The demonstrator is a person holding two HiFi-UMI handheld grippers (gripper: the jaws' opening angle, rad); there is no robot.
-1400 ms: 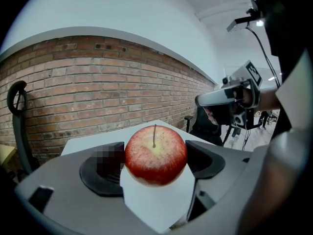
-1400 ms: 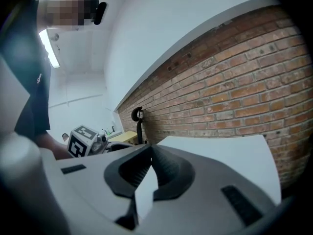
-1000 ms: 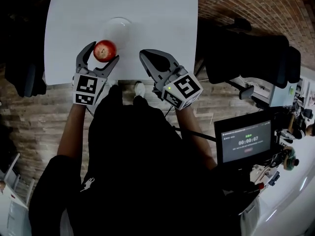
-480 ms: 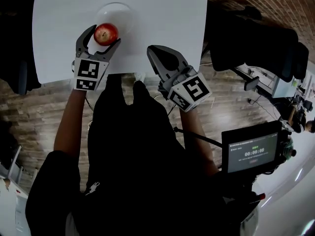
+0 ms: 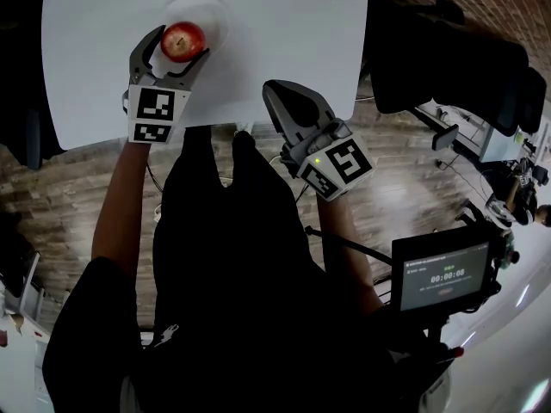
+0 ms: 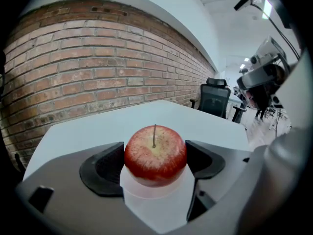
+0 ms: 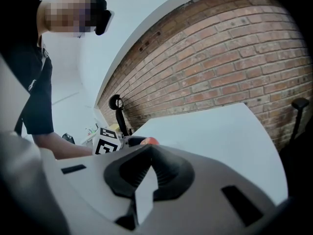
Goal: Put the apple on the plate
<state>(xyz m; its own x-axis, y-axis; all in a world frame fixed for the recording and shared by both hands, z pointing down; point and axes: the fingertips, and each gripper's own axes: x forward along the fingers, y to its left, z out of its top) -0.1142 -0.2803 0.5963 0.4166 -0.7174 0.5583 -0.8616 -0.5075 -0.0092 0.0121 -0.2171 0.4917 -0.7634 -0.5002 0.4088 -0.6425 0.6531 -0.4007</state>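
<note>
One apple (image 5: pixel 183 40), one plate (image 5: pixel 214 14), one table (image 5: pixel 293 33), one screen (image 5: pixel 446 275), and two grippers: the left gripper (image 5: pixel 180 45) and the right gripper (image 5: pixel 277 93).

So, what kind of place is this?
Probably an office or lab workroom: a brick wall, a black office chair near the white table, and a timer screen on a stand.

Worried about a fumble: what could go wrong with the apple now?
The apple in the left gripper appears over the near rim of the plate, not its middle; released now, it might strike the rim and roll onto the table. Its height above the plate is unclear, so a drop could bounce.
</note>
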